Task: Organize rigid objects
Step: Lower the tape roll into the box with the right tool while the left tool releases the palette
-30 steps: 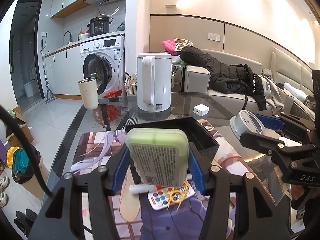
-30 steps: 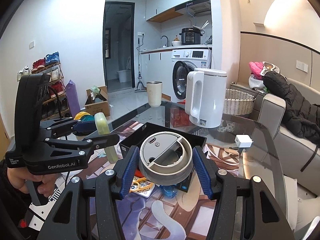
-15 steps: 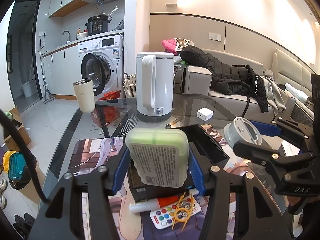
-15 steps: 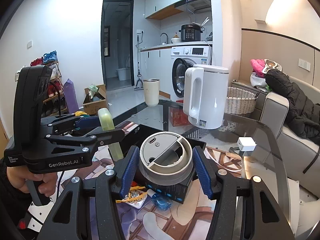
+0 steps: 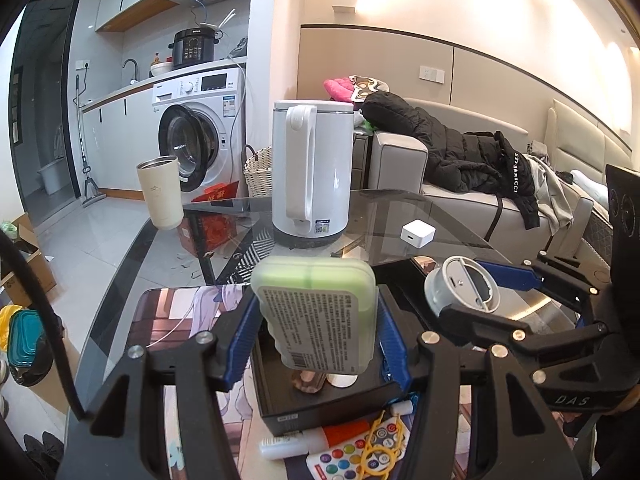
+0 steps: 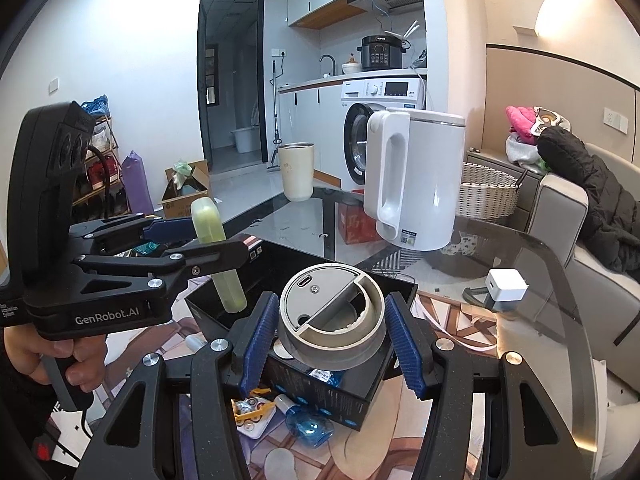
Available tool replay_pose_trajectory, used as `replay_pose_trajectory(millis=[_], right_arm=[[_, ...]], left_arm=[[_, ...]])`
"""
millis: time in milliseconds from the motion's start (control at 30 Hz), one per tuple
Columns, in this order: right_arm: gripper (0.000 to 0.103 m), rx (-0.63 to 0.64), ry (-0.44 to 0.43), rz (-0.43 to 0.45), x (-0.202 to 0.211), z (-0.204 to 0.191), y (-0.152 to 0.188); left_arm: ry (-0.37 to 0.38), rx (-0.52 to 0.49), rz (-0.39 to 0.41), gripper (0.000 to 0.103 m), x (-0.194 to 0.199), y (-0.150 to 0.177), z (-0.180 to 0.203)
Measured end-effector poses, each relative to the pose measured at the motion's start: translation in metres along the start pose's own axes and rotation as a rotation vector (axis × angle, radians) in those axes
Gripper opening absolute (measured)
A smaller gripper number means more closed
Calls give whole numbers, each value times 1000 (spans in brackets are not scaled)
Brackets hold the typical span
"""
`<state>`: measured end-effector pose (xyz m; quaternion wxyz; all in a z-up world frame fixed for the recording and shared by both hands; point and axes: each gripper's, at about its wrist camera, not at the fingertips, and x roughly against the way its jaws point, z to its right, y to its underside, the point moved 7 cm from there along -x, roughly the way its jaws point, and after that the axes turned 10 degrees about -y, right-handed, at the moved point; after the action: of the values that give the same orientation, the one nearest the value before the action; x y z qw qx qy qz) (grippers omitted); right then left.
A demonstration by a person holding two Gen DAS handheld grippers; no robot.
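My left gripper [image 5: 316, 344] is shut on a flat pale-green case [image 5: 316, 312] with a printed label, held upright over the black open box [image 5: 344, 400]. From the right wrist view the same green case [image 6: 218, 256] dips edge-on into the box's left side. My right gripper [image 6: 332, 336] is shut on a round grey lid-like device [image 6: 332, 316] and holds it over the box's [image 6: 320, 264] near right part. In the left wrist view that round device [image 5: 462, 292] hangs at the right, above the box's far corner. Coins or small discs lie on the box floor.
A white kettle [image 5: 312, 172], a beige tumbler [image 5: 160, 192] and a white charger cube [image 5: 417, 234] stand on the glass table behind the box. A paint palette [image 5: 356, 456], a white-orange tube [image 5: 316, 440] and a blue bottle [image 6: 310, 428] lie in front of it.
Both grippers moved forward and down with their loads; the green case and the round device now hang over the black box, which has drawn nearer and lower in both views.
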<state>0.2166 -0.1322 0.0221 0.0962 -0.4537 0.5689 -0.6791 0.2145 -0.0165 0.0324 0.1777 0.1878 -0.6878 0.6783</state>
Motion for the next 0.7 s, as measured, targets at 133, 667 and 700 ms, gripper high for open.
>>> replay_pose_trajectory(millis=[133, 667, 700], right_arm=[[56, -2, 0, -14, -10, 7, 2], [56, 3, 5, -58, -39, 22, 12], [56, 3, 5, -61, -40, 23, 12]], left_arm=[[0, 0, -4, 55, -9, -1, 2], [7, -39, -4, 55, -34, 2, 11], [9, -39, -8, 55, -36, 3, 12]])
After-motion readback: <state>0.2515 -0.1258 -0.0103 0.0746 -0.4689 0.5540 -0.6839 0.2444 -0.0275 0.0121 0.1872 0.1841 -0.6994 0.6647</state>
